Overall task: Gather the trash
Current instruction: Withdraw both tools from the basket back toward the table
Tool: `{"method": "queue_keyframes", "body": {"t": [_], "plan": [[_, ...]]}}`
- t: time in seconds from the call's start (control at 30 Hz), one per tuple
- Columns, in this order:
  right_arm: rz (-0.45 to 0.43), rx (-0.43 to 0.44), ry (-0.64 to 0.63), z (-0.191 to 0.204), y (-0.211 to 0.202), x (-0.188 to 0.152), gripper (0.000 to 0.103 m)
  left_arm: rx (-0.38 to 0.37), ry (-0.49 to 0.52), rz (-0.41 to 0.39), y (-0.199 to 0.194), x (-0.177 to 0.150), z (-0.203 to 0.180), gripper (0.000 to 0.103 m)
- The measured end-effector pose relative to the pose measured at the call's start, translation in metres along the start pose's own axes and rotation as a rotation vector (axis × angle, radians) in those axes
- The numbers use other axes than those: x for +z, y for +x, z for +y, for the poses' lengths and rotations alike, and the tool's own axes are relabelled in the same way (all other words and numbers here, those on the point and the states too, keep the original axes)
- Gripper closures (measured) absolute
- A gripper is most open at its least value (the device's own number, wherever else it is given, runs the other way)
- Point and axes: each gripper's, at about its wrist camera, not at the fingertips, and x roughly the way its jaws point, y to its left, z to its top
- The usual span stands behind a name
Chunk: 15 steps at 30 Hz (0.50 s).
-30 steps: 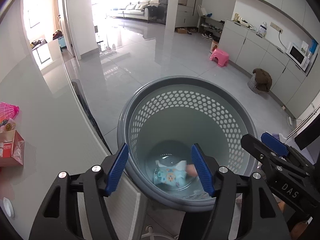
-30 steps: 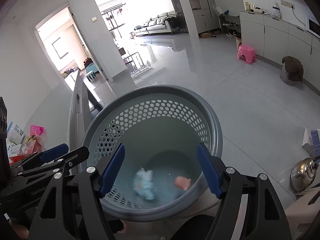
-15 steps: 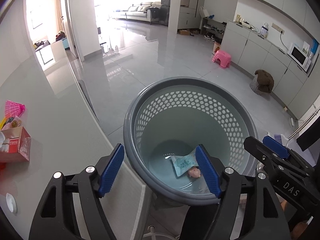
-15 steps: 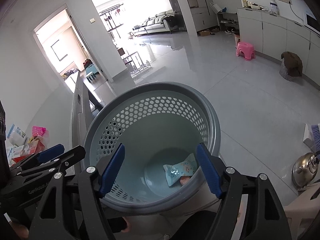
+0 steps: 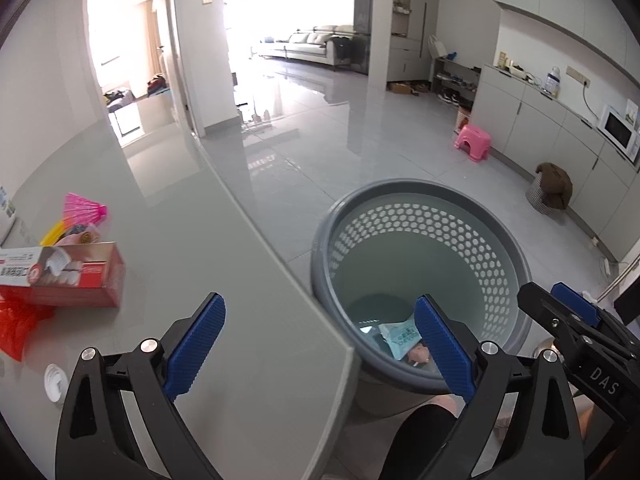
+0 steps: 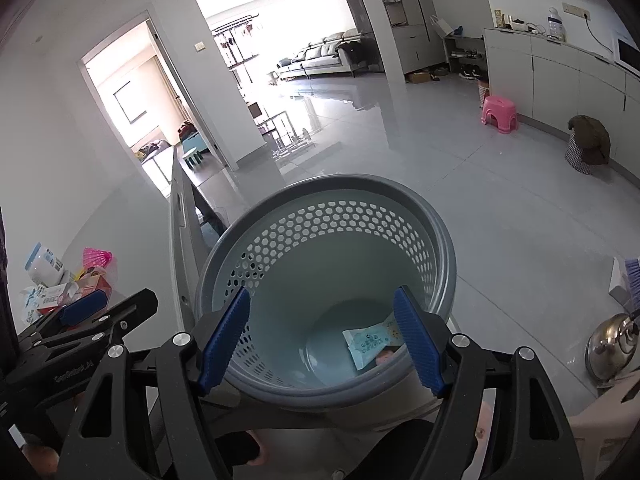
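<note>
left gripper: black frame, blue ribbed pads, jaws just opened wide, nothing between them; over the table corner and bin rim.
right gripper: jaws spread, empty, above the bin mouth.
round grey perforated plastic bin: on floor, beside the grey glass table.
pale blue printed wrapper: flat on bin bottom.
red toothpaste box: on table, left.
pink plastic stool: far, by cabinets.

Basket mouth clear (table edge just beside)
</note>
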Motion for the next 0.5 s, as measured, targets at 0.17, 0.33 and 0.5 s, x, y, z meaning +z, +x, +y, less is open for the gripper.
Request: {"method": "queue_keyframes", "body": {"t": [0.17, 0.33, 0.5], "plan": [[-0.003, 0.036, -0.033, 0.018, -0.005, -0.001, 0.031, 0.047, -0.044, -0.018, -0.017, -0.006, 0.025, 0.009], [-0.003, 0.093, -0.086, 0.048, -0.008, -0.003, 0.029, 0.135, -0.106, -0.043, -0.039, -0.021, 0.071, 0.009], [0.014, 0.147, -0.147, 0.084, -0.004, -0.01, 0.029, 0.223, -0.201, -0.026, -0.052, -0.042, 0.124, 0.009]]}}
